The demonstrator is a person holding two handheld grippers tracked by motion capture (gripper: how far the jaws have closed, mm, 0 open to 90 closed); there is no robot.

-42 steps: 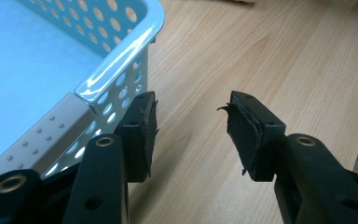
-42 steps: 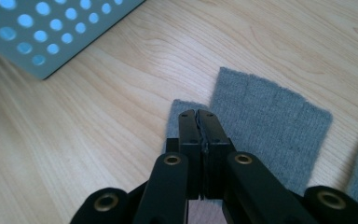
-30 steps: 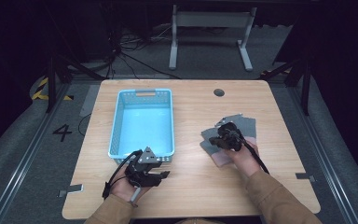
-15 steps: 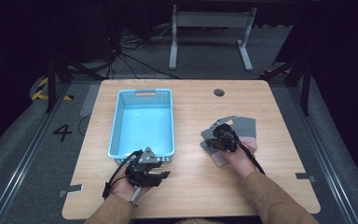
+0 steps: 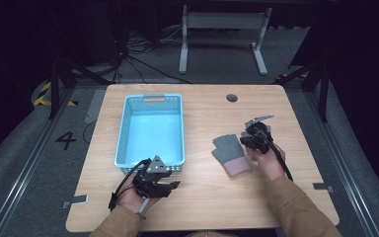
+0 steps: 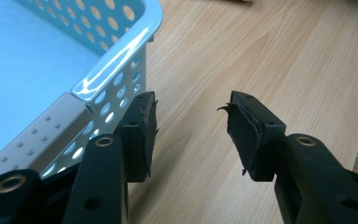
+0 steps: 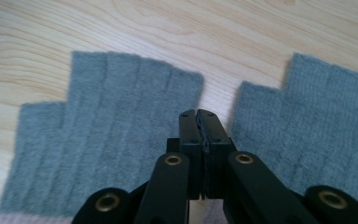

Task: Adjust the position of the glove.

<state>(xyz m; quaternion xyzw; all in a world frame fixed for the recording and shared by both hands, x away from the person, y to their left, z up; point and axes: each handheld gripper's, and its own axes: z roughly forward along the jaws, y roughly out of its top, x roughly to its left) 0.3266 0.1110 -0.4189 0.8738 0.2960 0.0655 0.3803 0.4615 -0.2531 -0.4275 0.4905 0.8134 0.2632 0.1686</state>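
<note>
Right gripper [image 5: 254,134] sits over the right half of the light wooden table [image 5: 202,113], jaws pressed flat together with nothing between them. In the right gripper view the closed gripper [image 7: 199,116] hangs above the gap between two grey knitted fingerless gloves: the left grey glove with a pale pink cuff [image 7: 102,135] and the second grey glove [image 7: 317,135], lying flat just beside each other on the wood, apart by a narrow strip of table.

Change from earlier frames: the right hand has shifted; a second ago it sat on top of the glove pile and hid most of it. Now one grey glove with its pink cuff [image 5: 231,154] lies uncovered just left of the hand, the other mostly under the gripper.

Left gripper [image 5: 170,185] unchanged, parked at the near corner of the light blue perforated plastic basket [image 5: 150,101]. Its jaws stand apart, holding nothing; in the left gripper view one pad [image 6: 145,133] is just beside the basket's corner wall [image 6: 116,56], bare table between the jaws.
</note>
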